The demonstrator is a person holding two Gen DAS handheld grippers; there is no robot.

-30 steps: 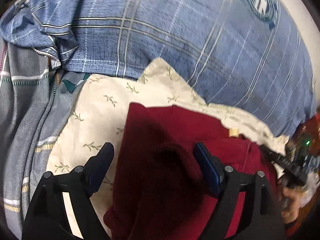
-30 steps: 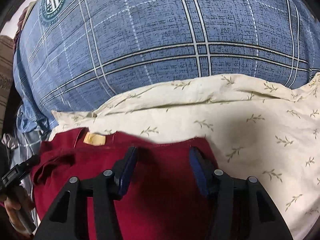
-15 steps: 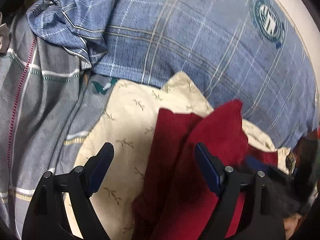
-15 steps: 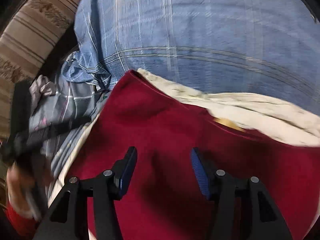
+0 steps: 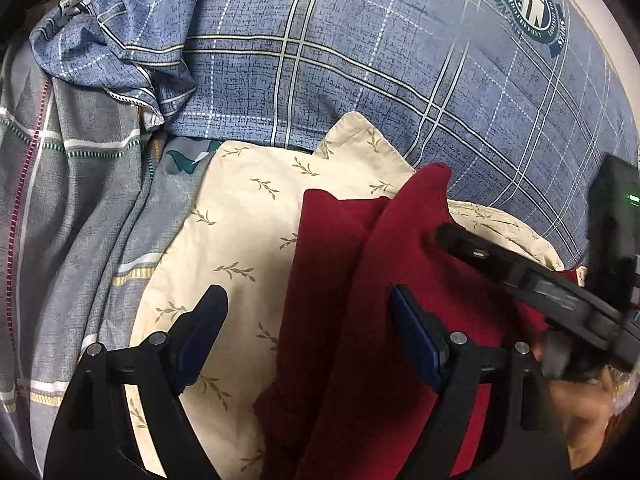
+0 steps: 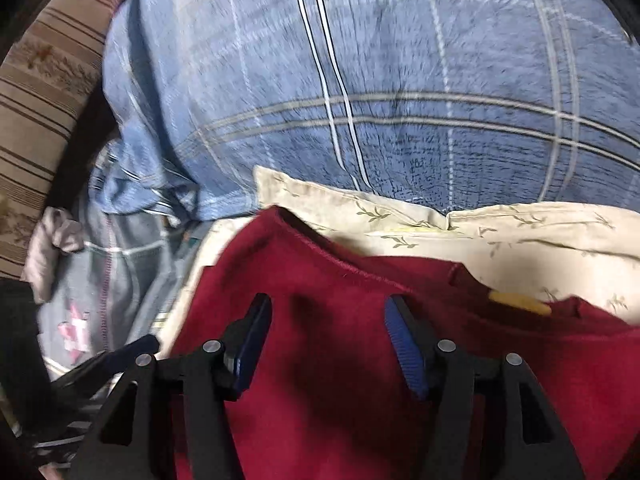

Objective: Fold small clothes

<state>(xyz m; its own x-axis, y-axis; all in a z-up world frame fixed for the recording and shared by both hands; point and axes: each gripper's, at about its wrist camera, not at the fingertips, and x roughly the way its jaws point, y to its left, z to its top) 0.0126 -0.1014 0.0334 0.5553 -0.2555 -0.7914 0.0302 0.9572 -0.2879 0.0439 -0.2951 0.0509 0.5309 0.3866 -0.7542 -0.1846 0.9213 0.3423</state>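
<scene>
A dark red garment (image 5: 360, 280) lies partly folded on a cream cloth with a leaf print (image 5: 248, 220). One red flap stands up over the rest. My left gripper (image 5: 308, 332) is open above the garment's left edge and holds nothing. My right gripper (image 6: 324, 344) is open over the red garment (image 6: 360, 360), jaws apart with cloth showing between them; whether it touches is unclear. The right gripper also shows at the right of the left wrist view (image 5: 540, 280), pressed against the red flap. A yellow label (image 6: 520, 304) shows near the collar.
A blue plaid quilt (image 5: 360, 60) with a round crest (image 5: 528, 4) lies behind the cloth. A grey striped sheet (image 5: 72, 200) lies to the left. A brown striped cushion (image 6: 40, 100) sits far left in the right wrist view.
The right gripper has swept left with the red flap, folding it over the garment. The left gripper has drawn back slightly and stays open.
</scene>
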